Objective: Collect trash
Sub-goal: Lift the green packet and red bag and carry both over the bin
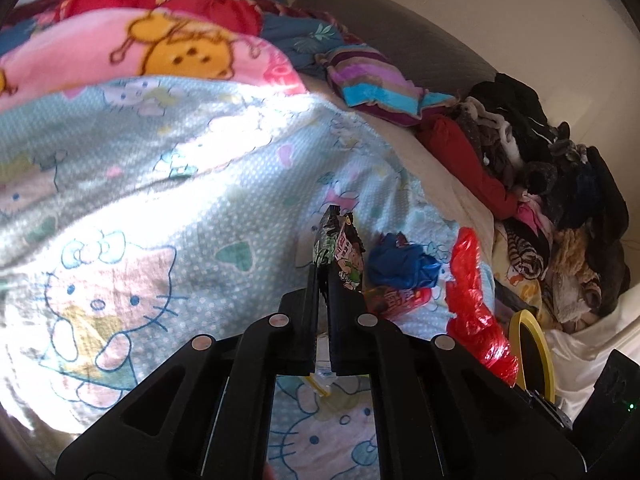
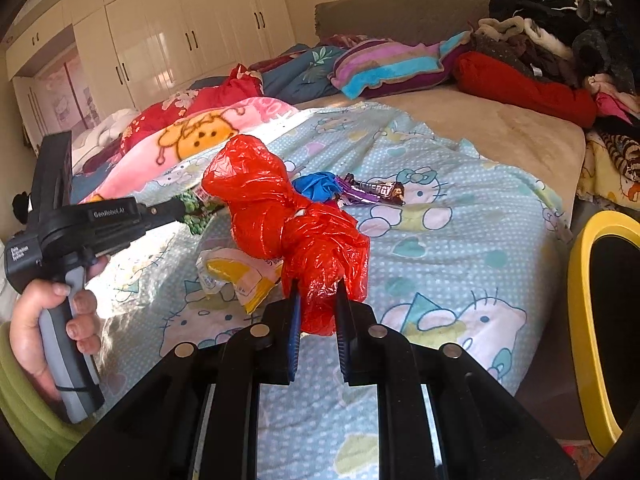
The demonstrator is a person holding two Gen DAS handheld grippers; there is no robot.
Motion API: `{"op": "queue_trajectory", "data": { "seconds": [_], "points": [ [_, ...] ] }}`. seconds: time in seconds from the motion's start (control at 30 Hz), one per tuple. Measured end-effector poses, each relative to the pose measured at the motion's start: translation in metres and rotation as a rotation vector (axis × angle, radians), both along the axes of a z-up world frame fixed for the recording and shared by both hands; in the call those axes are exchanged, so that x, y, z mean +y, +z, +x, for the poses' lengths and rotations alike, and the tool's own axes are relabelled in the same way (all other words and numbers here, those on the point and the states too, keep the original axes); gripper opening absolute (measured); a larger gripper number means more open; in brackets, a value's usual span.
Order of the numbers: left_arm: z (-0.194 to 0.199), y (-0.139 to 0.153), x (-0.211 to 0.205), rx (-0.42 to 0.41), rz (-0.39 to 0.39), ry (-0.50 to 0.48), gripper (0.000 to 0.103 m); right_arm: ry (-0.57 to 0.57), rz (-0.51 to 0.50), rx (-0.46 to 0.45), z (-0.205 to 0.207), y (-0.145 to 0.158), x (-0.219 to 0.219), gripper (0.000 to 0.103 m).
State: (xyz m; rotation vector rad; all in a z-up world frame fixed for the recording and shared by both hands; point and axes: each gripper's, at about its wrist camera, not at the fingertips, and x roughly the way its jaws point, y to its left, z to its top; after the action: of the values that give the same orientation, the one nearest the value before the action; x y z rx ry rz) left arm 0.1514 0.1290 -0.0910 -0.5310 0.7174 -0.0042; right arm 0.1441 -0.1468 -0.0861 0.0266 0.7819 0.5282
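Nearest the right wrist camera, the right gripper (image 2: 318, 300) is clamping a crumpled red plastic bag (image 2: 288, 216) between its two fingers, and the bag is rising toward 12 o'clock above the bed sheet (image 2: 460, 248). At 9 o'clock the person's left hand (image 2: 48, 320) is gripping the handle of the left gripper (image 2: 180, 208), which is pinching a green snack wrapper (image 2: 196, 210). In the left wrist view, the left gripper (image 1: 323, 268) is squeezing that green snack wrapper (image 1: 340, 248) tight between nearly closed fingers. Lying on the sheet are a white and yellow wrapper (image 2: 236, 272) at 10 o'clock from the right fingers, a blue bag (image 2: 320, 186) and a purple candy bar (image 2: 372, 192) beyond the red bag. A yellow-rimmed bin (image 2: 584, 300) is showing at 3 o'clock, beside the bed.
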Motion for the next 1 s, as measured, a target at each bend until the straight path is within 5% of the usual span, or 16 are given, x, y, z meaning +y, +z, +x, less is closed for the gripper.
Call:
{"op": "queue_trajectory", "data": {
  "seconds": [1.0],
  "points": [
    [-0.016,0.068,-0.075,-0.126,0.110,-0.154,0.001,-0.128,0.051,-0.062,-0.025,0.040,-0.063,0.015]
  ]
}}
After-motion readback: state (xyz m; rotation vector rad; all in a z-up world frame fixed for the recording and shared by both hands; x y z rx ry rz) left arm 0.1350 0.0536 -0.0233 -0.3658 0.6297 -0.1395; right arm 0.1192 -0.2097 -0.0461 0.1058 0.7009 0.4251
